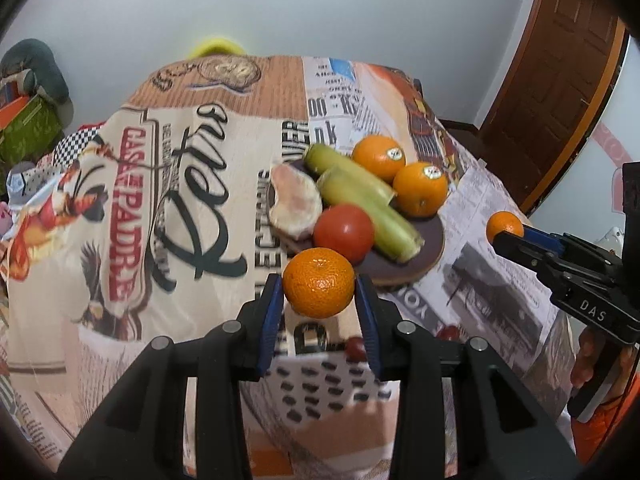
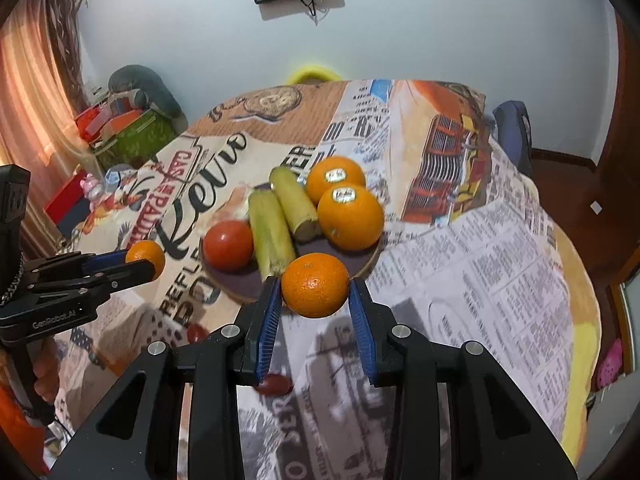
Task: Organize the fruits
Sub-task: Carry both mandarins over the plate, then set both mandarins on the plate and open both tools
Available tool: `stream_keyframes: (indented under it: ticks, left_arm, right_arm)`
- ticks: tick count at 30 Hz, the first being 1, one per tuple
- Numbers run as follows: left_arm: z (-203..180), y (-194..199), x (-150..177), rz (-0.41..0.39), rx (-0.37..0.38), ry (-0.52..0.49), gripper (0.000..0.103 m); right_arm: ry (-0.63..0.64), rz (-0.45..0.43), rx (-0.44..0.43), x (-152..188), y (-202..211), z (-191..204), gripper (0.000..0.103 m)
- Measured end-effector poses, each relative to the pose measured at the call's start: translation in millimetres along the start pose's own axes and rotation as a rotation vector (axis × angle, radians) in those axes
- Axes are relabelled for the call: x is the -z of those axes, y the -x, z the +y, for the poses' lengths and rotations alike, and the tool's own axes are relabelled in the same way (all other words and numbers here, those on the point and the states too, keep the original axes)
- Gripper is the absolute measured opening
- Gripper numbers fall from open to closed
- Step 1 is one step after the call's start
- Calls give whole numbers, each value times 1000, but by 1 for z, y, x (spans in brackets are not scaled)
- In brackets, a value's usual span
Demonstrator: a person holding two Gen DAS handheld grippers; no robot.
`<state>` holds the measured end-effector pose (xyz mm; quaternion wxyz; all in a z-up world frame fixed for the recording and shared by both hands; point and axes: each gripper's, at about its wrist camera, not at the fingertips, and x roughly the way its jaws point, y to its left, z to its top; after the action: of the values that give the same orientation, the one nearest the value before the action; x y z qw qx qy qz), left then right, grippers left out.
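Note:
My left gripper (image 1: 319,285) is shut on a mandarin (image 1: 319,282) and holds it above the table, just short of the dark round plate (image 1: 430,240). My right gripper (image 2: 315,286) is shut on another mandarin (image 2: 315,284), also above the table near the plate (image 2: 240,284). On the plate lie two stickered oranges (image 1: 420,189), two green-yellow long fruits (image 1: 372,208), a tomato (image 1: 344,232) and a pale pink fruit piece (image 1: 294,202). The right gripper with its mandarin (image 1: 505,227) shows at the right of the left wrist view. The left gripper with its mandarin (image 2: 146,258) shows at the left of the right wrist view.
The table wears a printed cloth (image 1: 180,184) with newspaper and poster patterns. Small red fruits (image 2: 274,385) lie on the cloth under the grippers. A wooden door (image 1: 560,80) stands at the right; boxes and clutter (image 2: 120,136) sit beyond the table's left edge.

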<state>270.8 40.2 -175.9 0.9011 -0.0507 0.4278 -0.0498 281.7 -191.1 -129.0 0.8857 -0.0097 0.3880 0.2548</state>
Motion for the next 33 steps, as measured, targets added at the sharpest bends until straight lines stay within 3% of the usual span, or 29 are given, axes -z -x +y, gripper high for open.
stream_keyframes:
  ticks: [13, 33]
  left_arm:
    - [-12, -18, -42, -51, 0, -30, 37]
    - [-7, -76, -58, 3, -29, -3, 37]
  right_arm:
    - [11, -43, -4, -24, -13, -7, 32]
    - [29, 60, -27, -10, -67, -7, 32]
